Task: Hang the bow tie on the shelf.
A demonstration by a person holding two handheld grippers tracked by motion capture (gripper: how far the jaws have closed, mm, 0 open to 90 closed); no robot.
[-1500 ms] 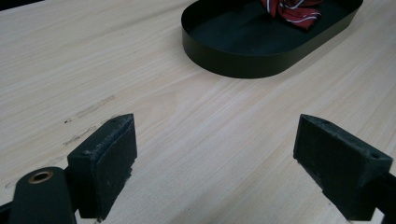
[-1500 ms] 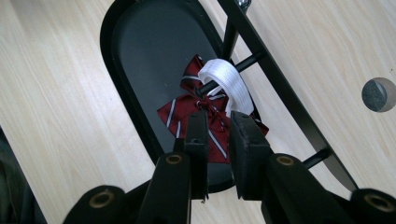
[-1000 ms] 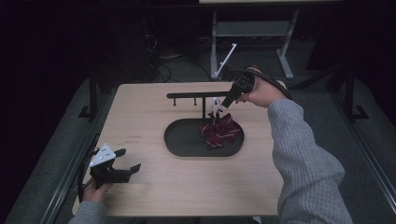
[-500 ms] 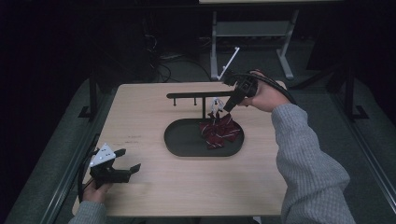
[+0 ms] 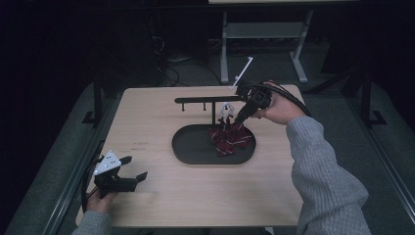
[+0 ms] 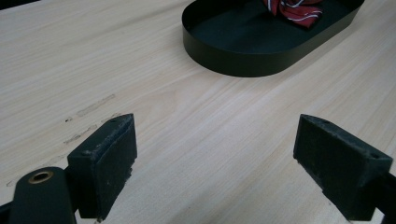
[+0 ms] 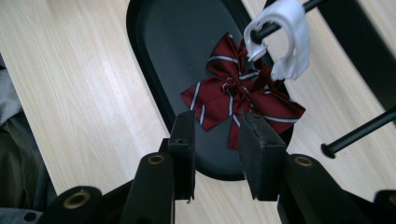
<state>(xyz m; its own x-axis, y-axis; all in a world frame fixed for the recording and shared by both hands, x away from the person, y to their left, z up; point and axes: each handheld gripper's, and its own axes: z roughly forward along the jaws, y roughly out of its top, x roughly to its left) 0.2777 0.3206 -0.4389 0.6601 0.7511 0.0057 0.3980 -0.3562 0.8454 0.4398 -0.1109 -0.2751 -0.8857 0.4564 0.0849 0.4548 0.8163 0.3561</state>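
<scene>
A dark red striped bow (image 5: 229, 138) hangs over the black oval tray (image 5: 191, 152), joined to a white hook (image 5: 226, 110) that sits on a peg of the black rack (image 5: 200, 100). My right gripper (image 5: 239, 119) hovers just right of the bow, tilted down at it. In the right gripper view the jaws stand a little apart and the gripper (image 7: 219, 137) is open, with the bow (image 7: 233, 95) and white hook (image 7: 285, 39) just beyond the fingertips. My left gripper (image 5: 134, 169) rests open near the table's front left corner, holding nothing (image 6: 215, 154).
The rack's base post stands behind the tray, and another peg (image 7: 357, 134) juts out near my right jaws. The tray's left half (image 6: 243, 42) holds nothing. Bare wooden table (image 5: 147, 127) lies between my left gripper and the tray. Dark floor and desk legs lie beyond.
My right gripper has drawn back up and to the right, away from the bow, which stays hanging by its white hook. The left gripper has not moved.
</scene>
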